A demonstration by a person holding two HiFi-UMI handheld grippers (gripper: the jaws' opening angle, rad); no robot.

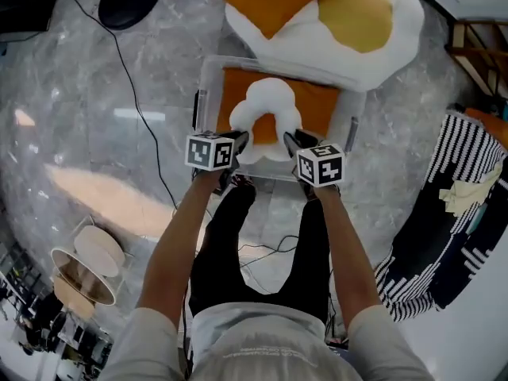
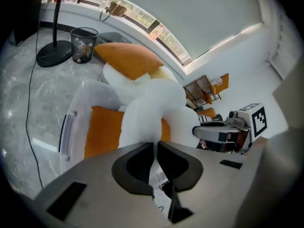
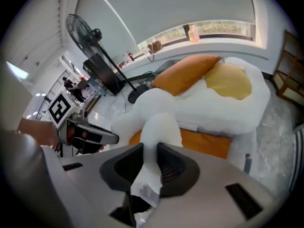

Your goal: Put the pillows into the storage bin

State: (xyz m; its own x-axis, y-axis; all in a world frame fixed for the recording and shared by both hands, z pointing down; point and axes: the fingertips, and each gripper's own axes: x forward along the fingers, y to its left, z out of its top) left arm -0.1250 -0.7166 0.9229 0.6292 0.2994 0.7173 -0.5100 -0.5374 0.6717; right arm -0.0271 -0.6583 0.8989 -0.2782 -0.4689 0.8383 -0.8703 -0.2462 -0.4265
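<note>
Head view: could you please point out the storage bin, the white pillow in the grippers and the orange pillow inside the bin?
storage bin (image 1: 350,119), head view, right wall.
white pillow (image 1: 271,96), head view, top lobe.
orange pillow (image 1: 319,105), head view, right half.

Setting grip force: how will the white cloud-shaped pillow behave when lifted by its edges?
Probably soft and floppy: the white pillow pinches thin in the left tongs and the right tongs. Likely light: two edge grips alone hold it over the bin.

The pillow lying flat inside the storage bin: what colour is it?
Orange pillow, best in the head view.
</note>
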